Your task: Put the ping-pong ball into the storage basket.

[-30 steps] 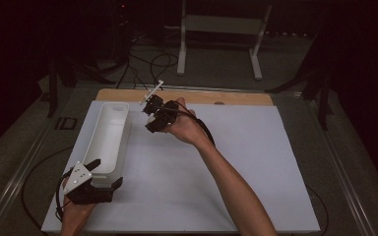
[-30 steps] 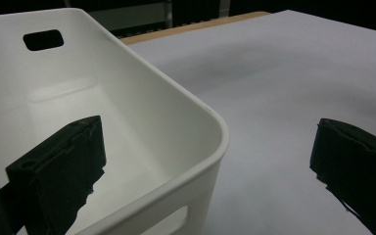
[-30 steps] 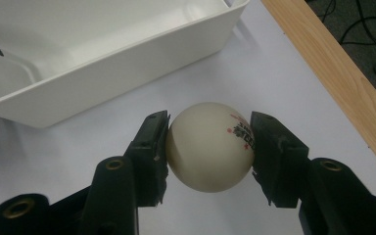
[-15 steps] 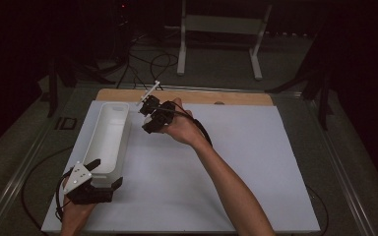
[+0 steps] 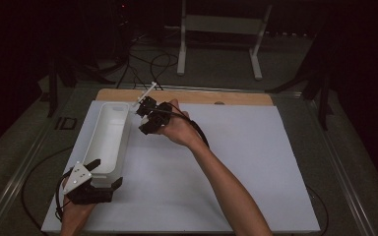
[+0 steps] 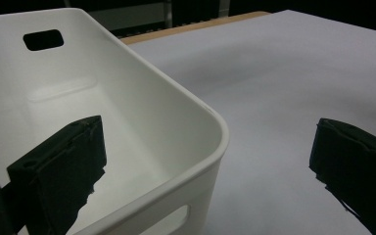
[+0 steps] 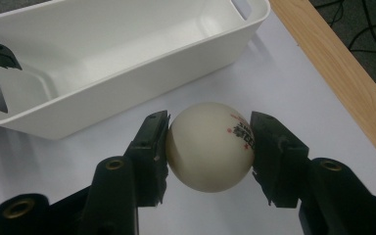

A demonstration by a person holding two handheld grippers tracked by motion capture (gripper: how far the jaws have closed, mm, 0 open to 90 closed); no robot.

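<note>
White matte sheeting [image 5: 236, 167] is spread over the table, with a strip of pale wood [image 5: 187, 96] left bare along its far edge and darkness beyond. Nearest the person, the left gripper [image 5: 94, 183] is held low at the near short end of a long, smooth white plastic bin [image 5: 109, 137] with rounded corners and slot handles; its jaws are seen spread wide, one inside the bin and one outside, astride the end wall without pressing it. Farther off, the right gripper [image 7: 209, 147] is carried on an outstretched forearm, just beside the bin's far right corner. Between its black, ridged pads a smooth, cream-white ball [image 7: 209, 147] with small red print is clamped, raised a little above the sheet. To the right of both grippers a broad stretch of sheeting is left open; the wooden strip lies close beyond the right gripper.
</note>
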